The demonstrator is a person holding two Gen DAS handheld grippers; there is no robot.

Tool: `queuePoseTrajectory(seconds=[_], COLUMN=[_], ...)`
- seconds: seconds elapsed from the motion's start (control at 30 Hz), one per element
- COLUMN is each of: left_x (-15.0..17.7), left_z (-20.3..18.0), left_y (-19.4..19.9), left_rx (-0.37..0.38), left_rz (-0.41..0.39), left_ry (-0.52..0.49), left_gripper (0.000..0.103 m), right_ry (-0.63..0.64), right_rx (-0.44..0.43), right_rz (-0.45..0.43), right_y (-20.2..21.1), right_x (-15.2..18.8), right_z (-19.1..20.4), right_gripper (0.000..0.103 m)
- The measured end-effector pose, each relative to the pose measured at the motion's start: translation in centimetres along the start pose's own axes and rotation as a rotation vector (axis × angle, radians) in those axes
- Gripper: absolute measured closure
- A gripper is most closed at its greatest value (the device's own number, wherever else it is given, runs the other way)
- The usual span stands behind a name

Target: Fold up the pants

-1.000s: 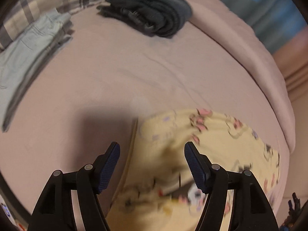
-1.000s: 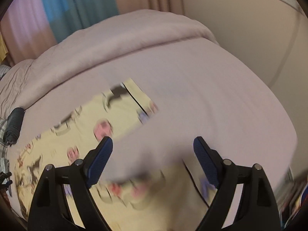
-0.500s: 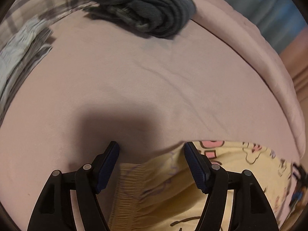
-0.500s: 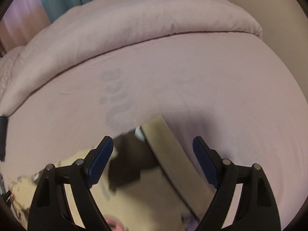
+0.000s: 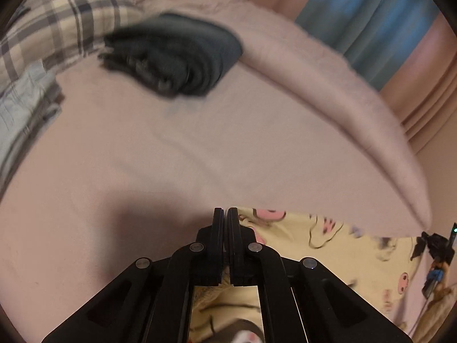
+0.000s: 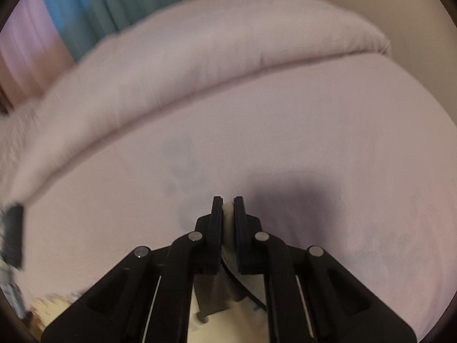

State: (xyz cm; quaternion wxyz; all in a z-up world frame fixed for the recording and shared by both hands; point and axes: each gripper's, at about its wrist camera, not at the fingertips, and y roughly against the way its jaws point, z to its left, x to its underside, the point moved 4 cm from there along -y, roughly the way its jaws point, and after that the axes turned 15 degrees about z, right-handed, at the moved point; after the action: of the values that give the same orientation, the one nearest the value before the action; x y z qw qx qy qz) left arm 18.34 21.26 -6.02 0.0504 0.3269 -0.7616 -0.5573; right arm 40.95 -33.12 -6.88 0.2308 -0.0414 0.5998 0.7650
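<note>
Left gripper [image 5: 225, 214]: I am holding it low over the bed [image 5: 200, 148], fingers pressed together on the near edge of the yellow pants [image 5: 314, 237], at what I take to be the waistband end. The cloth is running out to the right of the fingers and back underneath the tool.

Right gripper [image 6: 227, 208]: I am holding it level and low as well, pointing toward the rolled blanket [image 6: 200, 43] ahead. Its fingers are pinching a pale strip of the same pants, which I am judging to be a leg hem; the strip is showing between the pads and trailing back below the tool.

Progress: both ends are gripped, so I am reading this as the start of a fold. No finished fold is showing; the pants are lying mostly flat behind and beside the tools. Bringing one end over the other and the later folds are all remaining.

Other items, left view: a dark folded garment [image 5: 177, 57] well ahead and slightly left; a plaid cloth [image 5: 57, 31] and a pale grey garment [image 5: 22, 108] far left. Motion blur is softening both views.
</note>
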Motion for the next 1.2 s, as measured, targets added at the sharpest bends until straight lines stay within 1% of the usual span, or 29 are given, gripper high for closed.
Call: queuePoseTrajectory(seconds=[0.07,0.13,0.17,0.23,0.27,0.33,0.4,0.43,0.47,0.5,0.53,0.6,0.63,0.67,0.7,0.73,0.77,0.83,0.9,1.03,1.13,1.2], left_x=[0.3,1.3,1.9,2.7,3.1,3.7,5.0,6.4,7.1,7.8,9.4,11.4,12.2,13.1,13.6,14.1,14.4,14.4,14.0,14.4,15.1,16.2], left_z=[-0.6,-1.2,-1.5,-2.0,-2.1,-1.6,-1.0,-0.4,0.0,0.8,1.8,3.2,4.0,4.8,5.2,5.6,5.6,5.1,4.3,4.1,5.5,7.0], left_y=[1.8,3.3,4.2,6.0,7.0,8.1,9.2,9.6,9.5,9.0,8.3,7.0,6.1,5.1,4.5,3.8,3.8,4.4,5.9,9.0,9.5,8.2], left_rx=[0.045,0.042,0.047,0.08,0.099,0.119,0.125,0.115,0.108,0.1,0.097,0.078,0.058,0.051,0.052,0.06,0.07,0.069,0.091,0.15,0.134,0.098], left_rz=[-0.01,-0.021,-0.041,-0.078,-0.093,-0.099,-0.116,-0.118,-0.113,-0.097,-0.064,-0.016,0.017,0.046,0.067,0.093,0.099,0.084,0.051,0.001,0.006,0.054], left_ry=[-0.022,-0.051,-0.063,-0.089,-0.087,-0.084,-0.093,-0.103,-0.107,-0.104,-0.098,-0.067,-0.05,-0.026,-0.003,0.022,0.029,0.023,0.009,0.0,0.021,0.042], left_gripper=[0.103,0.103,0.103,0.103,0.103,0.103,0.103,0.103,0.103,0.103,0.103,0.103,0.103,0.103,0.103,0.103,0.103,0.103,0.103,0.103,0.103,0.103], right_ry=[0.01,0.028,0.027,0.026,0.027,0.034,0.054,0.066,0.076,0.087,0.086,0.049,0.03,0.001,-0.022,-0.053,-0.103,-0.18,-0.203,-0.152,-0.163,-0.178], right_rx=[-0.065,-0.082,-0.094,-0.176,-0.193,-0.196,-0.231,-0.235,-0.234,-0.23,-0.223,-0.219,-0.207,-0.176,-0.166,-0.177,-0.199,-0.228,-0.245,-0.235,-0.202,-0.206], right_rz=[-0.029,-0.052,-0.062,-0.09,-0.103,-0.134,-0.166,-0.177,-0.184,-0.189,-0.181,-0.148,-0.124,-0.102,-0.088,-0.067,-0.049,-0.019,-0.027,-0.095,-0.101,-0.108], right_y=[3.3,6.0,6.9,9.3,10.3,12.3,14.4,15.3,15.7,16.2,15.9,14.8,13.7,12.6,11.7,10.8,9.9,8.5,8.9,12.9,14.6,14.8], right_x=[0.0,0.6,0.9,1.6,2.0,2.6,4.1,5.3,6.3,8.1,9.5,12.6,13.3,15.1,16.2,17.7,18.9,20.4,21.0,21.8,23.3,24.7], right_z=[0.5,0.9,1.0,0.9,0.7,0.0,-1.4,-2.2,-3.0,-4.4,-5.8,-9.1,-10.7,-12.6,-13.8,-15.1,-16.4,-17.9,-18.0,-16.3,-16.5,-17.2], right_gripper=[0.096,0.096,0.096,0.096,0.096,0.096,0.096,0.096,0.096,0.095,0.095,0.095,0.095,0.095,0.095,0.095,0.095,0.095,0.095,0.095,0.095,0.095])
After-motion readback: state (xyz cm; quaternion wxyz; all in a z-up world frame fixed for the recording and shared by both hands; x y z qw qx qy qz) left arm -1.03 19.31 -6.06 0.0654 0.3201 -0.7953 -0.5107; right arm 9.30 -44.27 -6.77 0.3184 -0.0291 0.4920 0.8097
